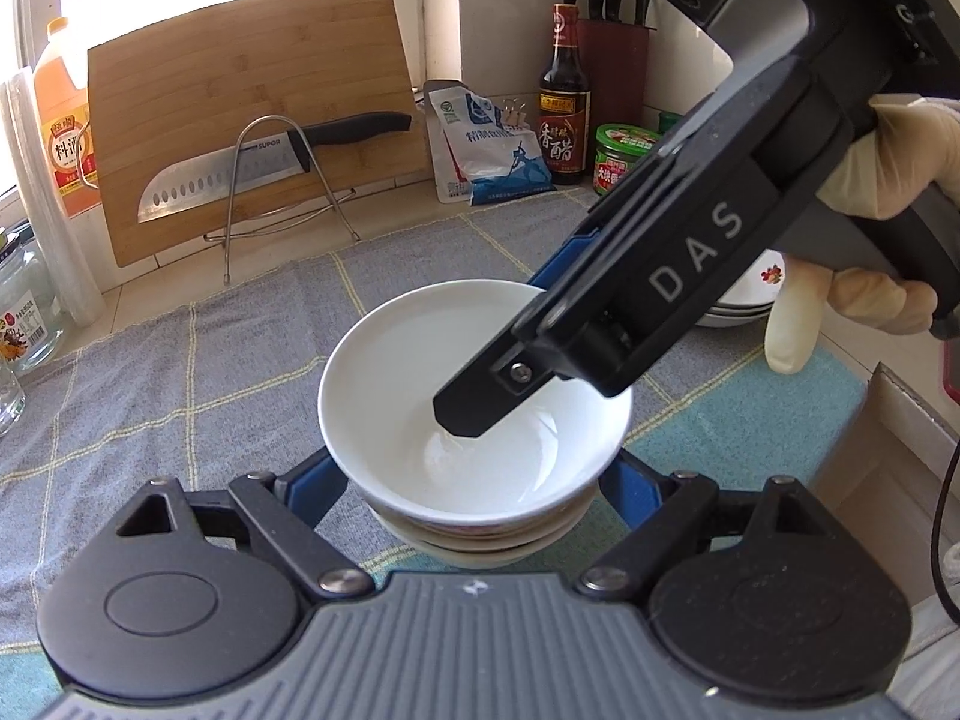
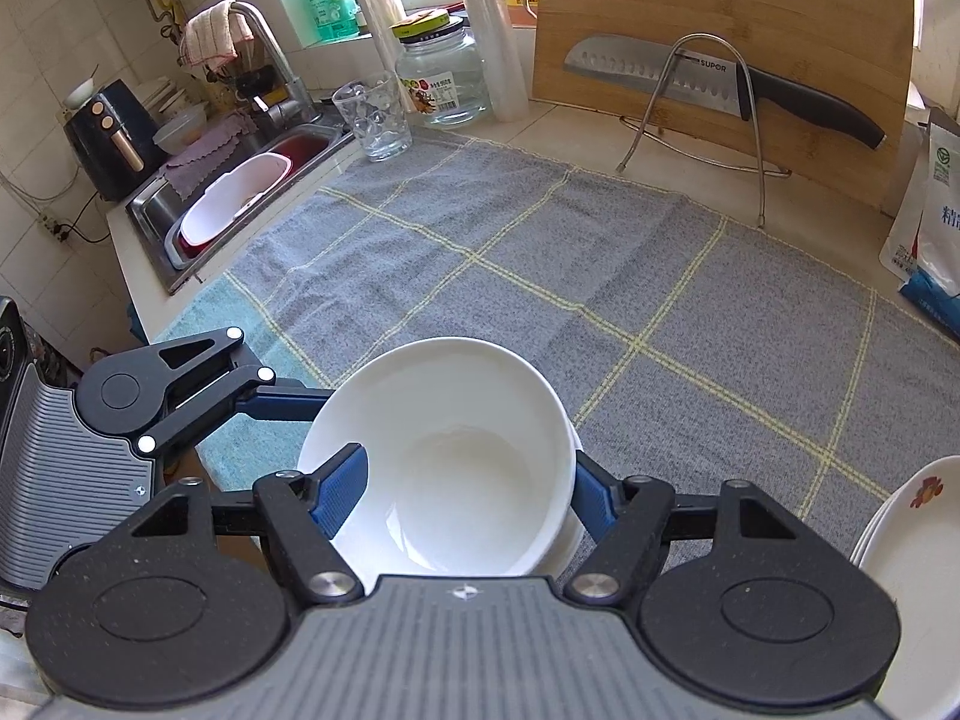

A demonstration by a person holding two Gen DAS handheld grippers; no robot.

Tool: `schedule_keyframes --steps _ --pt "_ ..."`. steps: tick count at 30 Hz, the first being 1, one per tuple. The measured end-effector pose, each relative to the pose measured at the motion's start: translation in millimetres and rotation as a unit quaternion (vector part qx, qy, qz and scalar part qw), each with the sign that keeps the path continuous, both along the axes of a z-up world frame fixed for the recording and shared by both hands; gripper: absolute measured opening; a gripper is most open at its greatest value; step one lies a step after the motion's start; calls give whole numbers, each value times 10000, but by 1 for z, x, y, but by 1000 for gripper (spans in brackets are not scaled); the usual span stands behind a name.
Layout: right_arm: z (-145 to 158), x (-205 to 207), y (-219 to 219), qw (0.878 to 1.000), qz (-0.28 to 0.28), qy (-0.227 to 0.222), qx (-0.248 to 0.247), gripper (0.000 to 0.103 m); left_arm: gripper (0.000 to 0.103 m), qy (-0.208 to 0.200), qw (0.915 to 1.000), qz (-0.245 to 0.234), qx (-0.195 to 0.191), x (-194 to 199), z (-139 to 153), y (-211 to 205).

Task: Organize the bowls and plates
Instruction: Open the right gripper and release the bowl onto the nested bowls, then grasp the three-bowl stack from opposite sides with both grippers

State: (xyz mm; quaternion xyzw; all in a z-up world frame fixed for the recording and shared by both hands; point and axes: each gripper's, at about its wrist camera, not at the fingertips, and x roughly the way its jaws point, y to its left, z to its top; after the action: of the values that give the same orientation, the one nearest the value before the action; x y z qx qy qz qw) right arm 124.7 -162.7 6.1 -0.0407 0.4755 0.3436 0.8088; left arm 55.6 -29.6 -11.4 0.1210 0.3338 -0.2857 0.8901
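Top bowl [image 1: 474, 402]: white, sits on a stack of bowls [image 1: 480, 540] on the grey checked cloth [image 1: 180, 360] covering the desk; same bowl in R wrist view [image 2: 444, 468].
Stack: at least 2 bowls under the top one, rims show just below it; exact count can't be told.
R gripper [image 2: 468, 486]: jaws narrowed onto the top bowl's wall, one blue finger [image 2: 342, 489] inside the rim, the other outside on the far side. Judged to be holding the rim; whether it's pressing firmly isn't clear.
L gripper [image 1: 474, 474]: wide, a blue finger [image 1: 312, 480] on each side of the stack, near the lower bowls. Contact can't be told; not clamped on anything visible.
Plates [image 2: 900, 552]: small pile w/ flower print, on the desk to the R of the bowls, well apart from them; also seen behind the R gripper [image 1: 744, 300].
Progress: est. late stage. Bowls gathered in one stack, plates in another.
Left to do: seat or release the top bowl, back both grippers off. No other loose dishes show on the cloth; white tub in sink [image 2: 234, 204] prob. not part of the job.
Risk: top bowl looks slightly tilted vs. the ones below, could rock on release.
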Motion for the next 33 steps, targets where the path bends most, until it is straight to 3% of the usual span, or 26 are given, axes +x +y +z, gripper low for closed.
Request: schedule_keyframes --steps 4,12,21,26,33 --pt "-2 -1 0 10000 18 -15 -5 80 90 15 10000 -15 19 1 0 -1" --pt "1 -7 -6 9994 -6 -309 156 101 97 -17 9999 -61 89 -4 -1 -2" --pt "7 -25 -27 9960 296 -829 179 103 99 -191 9998 76 -45 -19 2 11" --pt "1 -47 -34 9865 802 -1397 -304 103 100 -346 9986 382 -67 -29 0 20" --pt "-27 -55 -36 9839 1103 -1304 -531 103 100 43 9982 575 155 -25 -12 23"
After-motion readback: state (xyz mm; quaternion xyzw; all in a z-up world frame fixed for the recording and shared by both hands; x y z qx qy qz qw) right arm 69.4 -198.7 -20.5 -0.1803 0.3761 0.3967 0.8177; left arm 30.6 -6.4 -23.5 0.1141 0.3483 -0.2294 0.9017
